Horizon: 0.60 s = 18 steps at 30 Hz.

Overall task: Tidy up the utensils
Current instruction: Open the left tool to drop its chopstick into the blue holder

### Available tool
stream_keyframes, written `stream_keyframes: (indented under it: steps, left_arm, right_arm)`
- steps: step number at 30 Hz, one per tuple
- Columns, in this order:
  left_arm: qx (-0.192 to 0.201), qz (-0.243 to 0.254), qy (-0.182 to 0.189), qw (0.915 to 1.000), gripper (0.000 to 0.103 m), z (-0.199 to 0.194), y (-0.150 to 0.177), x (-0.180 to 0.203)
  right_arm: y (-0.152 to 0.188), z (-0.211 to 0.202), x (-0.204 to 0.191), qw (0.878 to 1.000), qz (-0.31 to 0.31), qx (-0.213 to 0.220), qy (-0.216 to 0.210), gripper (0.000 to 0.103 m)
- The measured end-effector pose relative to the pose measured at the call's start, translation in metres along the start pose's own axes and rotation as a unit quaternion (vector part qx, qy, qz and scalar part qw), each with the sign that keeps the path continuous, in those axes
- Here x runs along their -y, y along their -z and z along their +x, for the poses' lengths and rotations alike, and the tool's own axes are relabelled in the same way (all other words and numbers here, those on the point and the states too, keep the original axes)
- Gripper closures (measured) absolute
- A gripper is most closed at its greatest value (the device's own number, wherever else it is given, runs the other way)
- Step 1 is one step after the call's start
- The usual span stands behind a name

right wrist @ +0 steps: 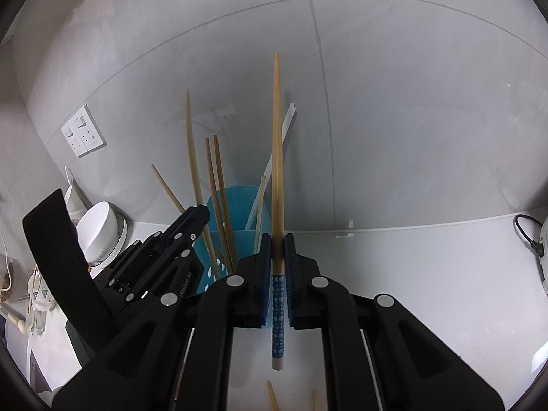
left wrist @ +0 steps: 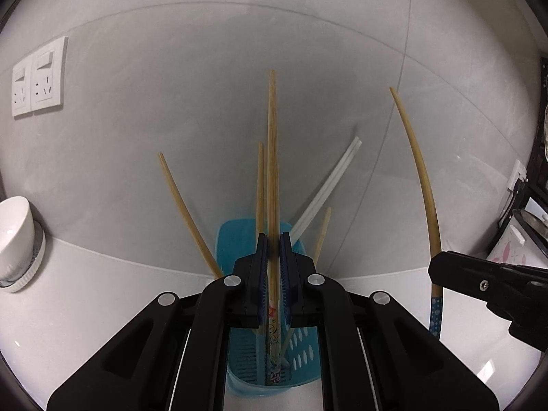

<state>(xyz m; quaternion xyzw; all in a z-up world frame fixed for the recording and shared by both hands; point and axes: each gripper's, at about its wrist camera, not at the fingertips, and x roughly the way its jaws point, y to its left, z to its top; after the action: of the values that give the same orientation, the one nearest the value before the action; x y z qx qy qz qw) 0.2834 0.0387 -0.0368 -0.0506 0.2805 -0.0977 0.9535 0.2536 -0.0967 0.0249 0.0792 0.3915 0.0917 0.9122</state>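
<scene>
A blue perforated utensil holder (left wrist: 239,239) stands on the white counter against the wall and holds several wooden chopsticks and two white ones (left wrist: 328,188). My left gripper (left wrist: 273,250) is shut on a wooden chopstick (left wrist: 272,171) with a floral handle, held upright over the holder. My right gripper (right wrist: 277,250) is shut on a wooden chopstick (right wrist: 276,154) with a blue dotted handle, held upright just right of the holder (right wrist: 236,205). The right gripper and its chopstick also show in the left wrist view (left wrist: 421,185). The left gripper shows at the left in the right wrist view (right wrist: 185,233).
A white bowl (left wrist: 13,236) sits upside down on a round stand at the left. Wall sockets (left wrist: 37,77) are above it. Two loose chopstick ends (right wrist: 272,394) lie on the counter below my right gripper. A cable and plug (right wrist: 531,239) lie at far right.
</scene>
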Motion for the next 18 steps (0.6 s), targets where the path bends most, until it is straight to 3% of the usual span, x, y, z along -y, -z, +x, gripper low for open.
stream_keyframes:
  steps: [4, 11, 15, 17, 18]
  left_arm:
    - [-0.001, 0.003, -0.003, 1.0, 0.093, -0.006, -0.001, 0.002]
    - [-0.043, -0.001, -0.035, 0.9985, 0.048, -0.024, -0.009, -0.005]
    - [-0.087, -0.008, -0.056, 0.9946, 0.036, -0.03, -0.008, -0.018]
    - [-0.095, -0.01, -0.063, 0.9935, 0.025, -0.042, -0.007, -0.029]
    - [-0.099, -0.008, -0.069, 0.9927, 0.024, -0.044, -0.007, -0.032]
  right_arm:
    - [0.0, 0.001, 0.0, 1.0, -0.004, -0.002, -0.001, 0.096]
    - [-0.006, 0.006, -0.004, 1.0, -0.016, -0.001, -0.02, 0.096]
    - [-0.011, 0.006, -0.009, 0.999, -0.02, 0.014, -0.041, 0.096]
    - [-0.014, 0.007, -0.012, 0.998, -0.02, 0.021, -0.054, 0.096]
    - [-0.015, 0.007, -0.013, 0.998, -0.021, 0.024, -0.058, 0.096]
